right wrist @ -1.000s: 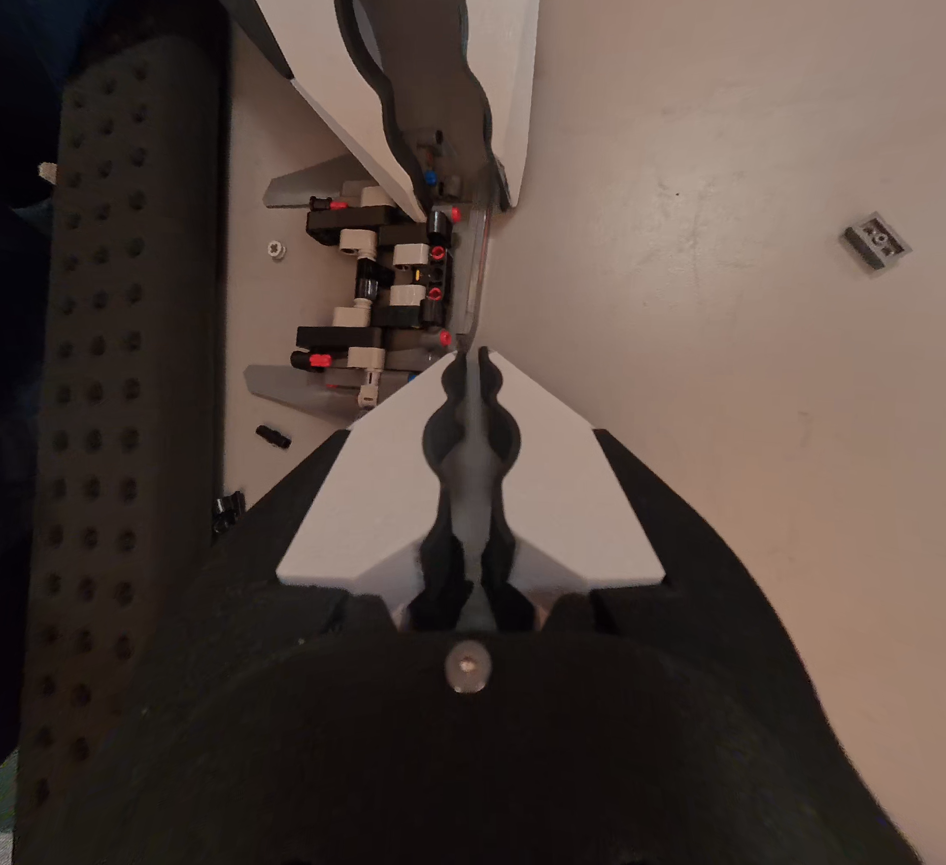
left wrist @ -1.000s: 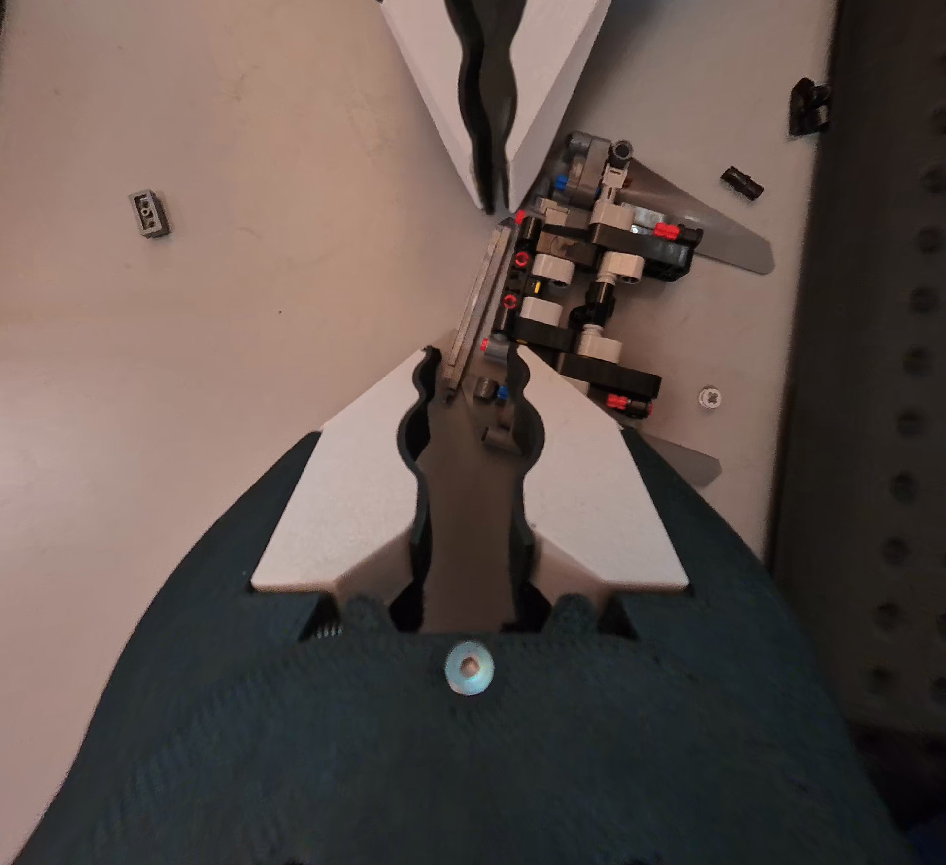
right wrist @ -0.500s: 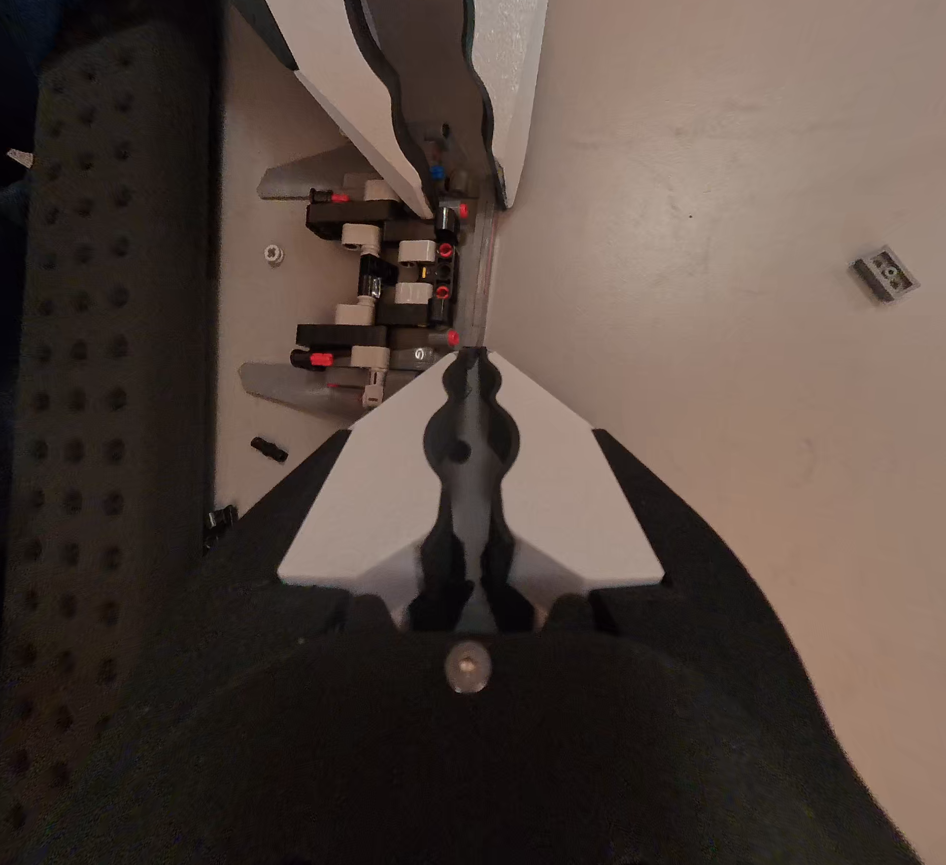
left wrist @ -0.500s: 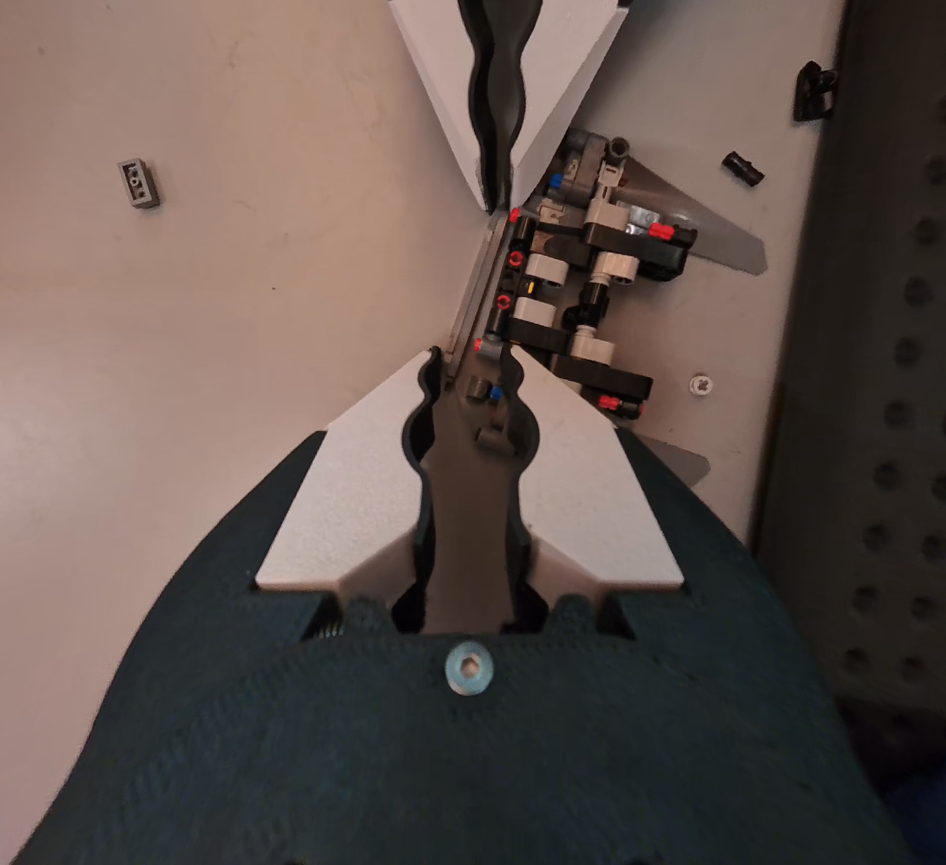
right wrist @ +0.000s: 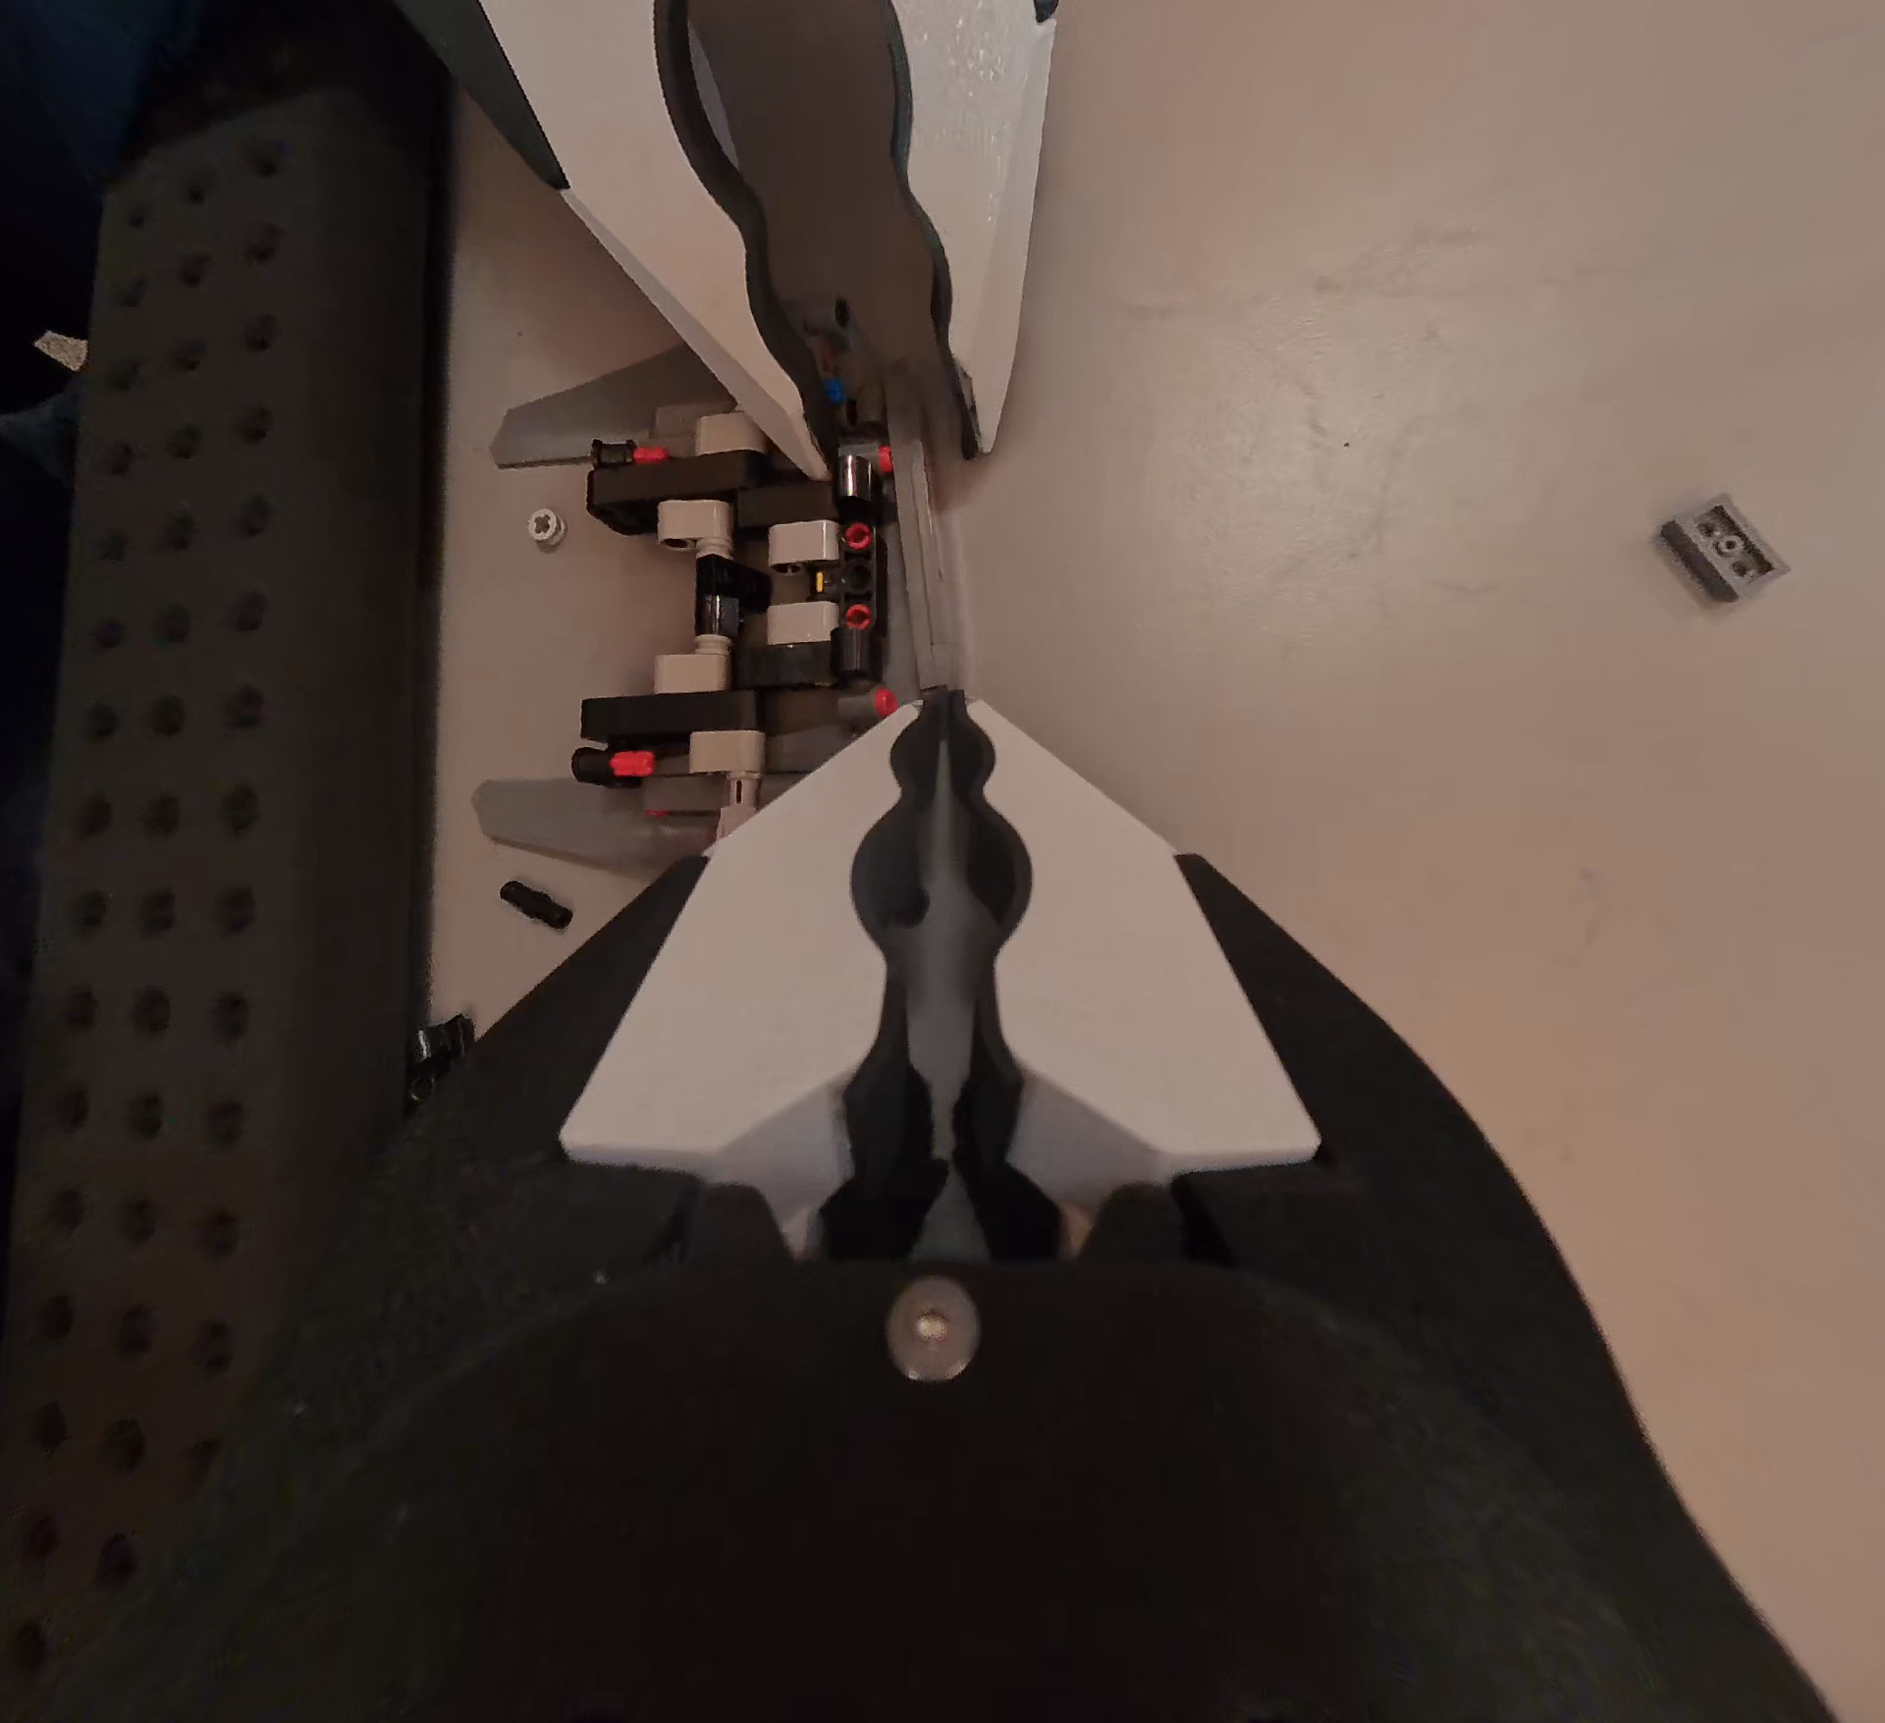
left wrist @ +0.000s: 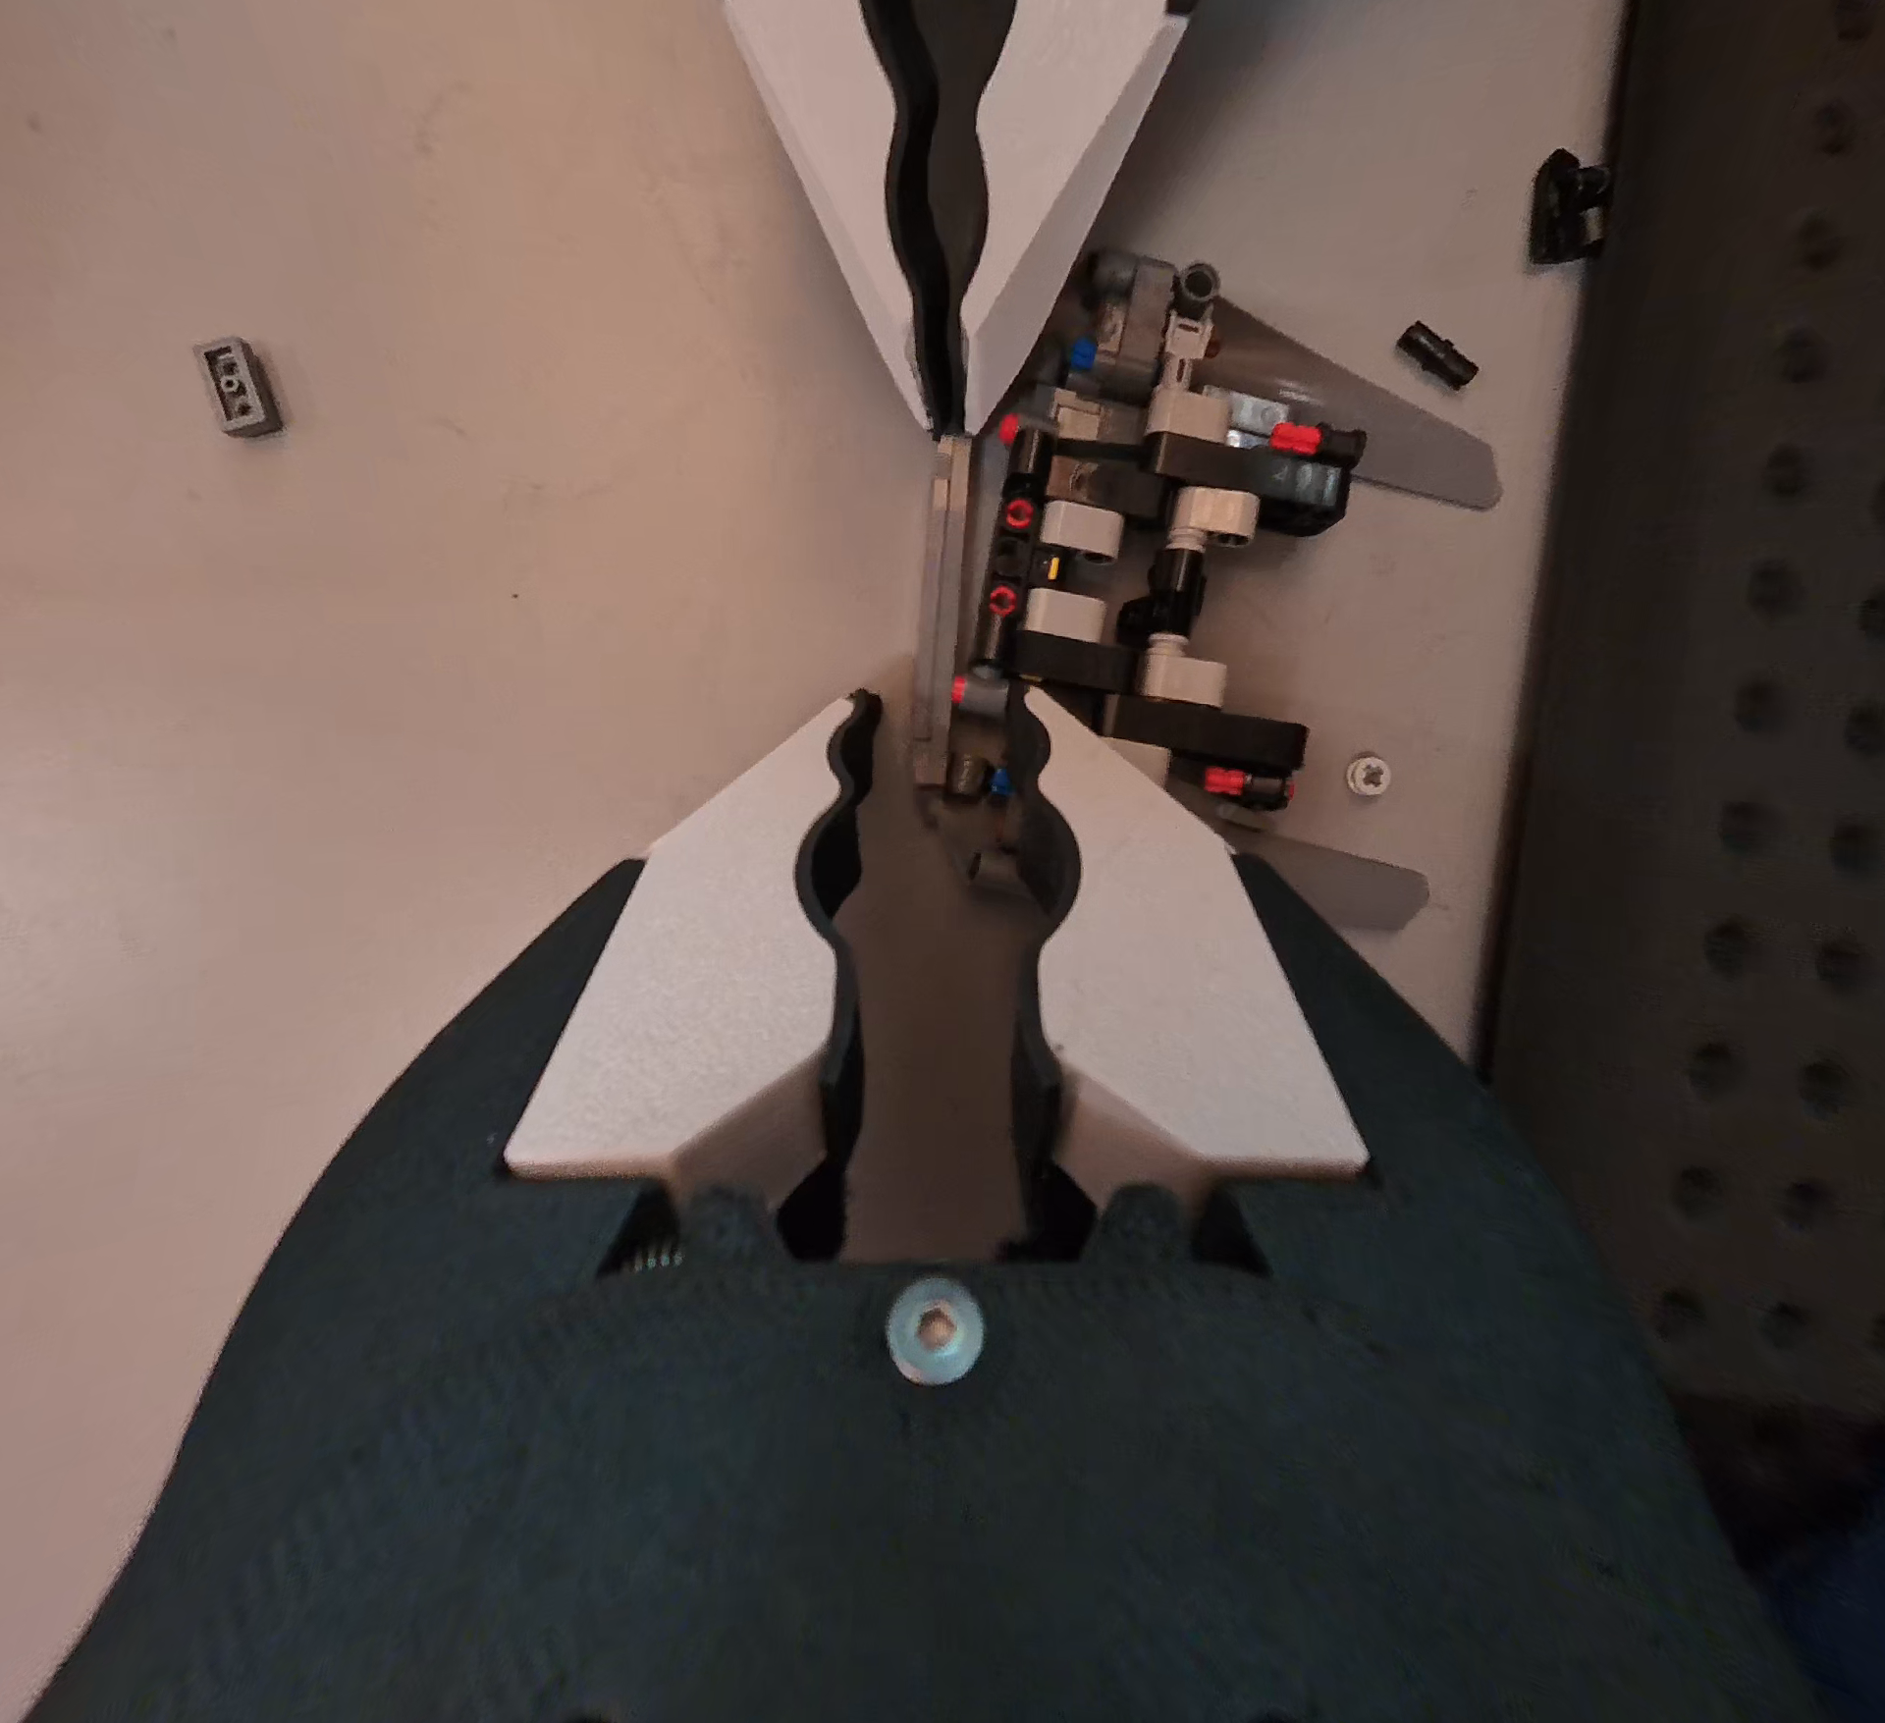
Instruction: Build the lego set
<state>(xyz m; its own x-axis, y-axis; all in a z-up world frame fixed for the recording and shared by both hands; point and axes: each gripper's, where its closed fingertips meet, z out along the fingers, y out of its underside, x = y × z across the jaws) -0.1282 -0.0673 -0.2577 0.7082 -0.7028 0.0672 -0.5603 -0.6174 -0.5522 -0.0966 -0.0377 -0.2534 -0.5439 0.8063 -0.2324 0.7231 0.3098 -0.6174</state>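
Note:
A black, grey and white lego model (left wrist: 1122, 552) with red pins and two grey wing panels is held between my two grippers, which face each other. My left gripper (left wrist: 944, 715) is shut on the model's near end, with a dark grey part filling its jaws. My right gripper (right wrist: 944, 703) is shut on the end of a thin grey plate (right wrist: 933, 572) along the model's (right wrist: 775, 593) edge. In the left wrist view the right gripper (left wrist: 944, 421) comes in from the top onto the plate (left wrist: 944, 593). In the right wrist view the left gripper (right wrist: 898, 440) comes in from the top.
A loose small grey plate (left wrist: 238, 386) (right wrist: 1722, 549) lies apart on the beige table. A black pin (left wrist: 1436, 355), a black connector (left wrist: 1566, 205) and a small pale round piece (left wrist: 1369, 774) lie beside the model. A dark perforated mat (left wrist: 1754, 654) (right wrist: 184, 756) borders that side. The gap from one gripper's tips to the other's is roughly 5 centimetres.
The model and its thin plate have turned from slanted to nearly straight between the two grippers. Both grippers keep their hold.

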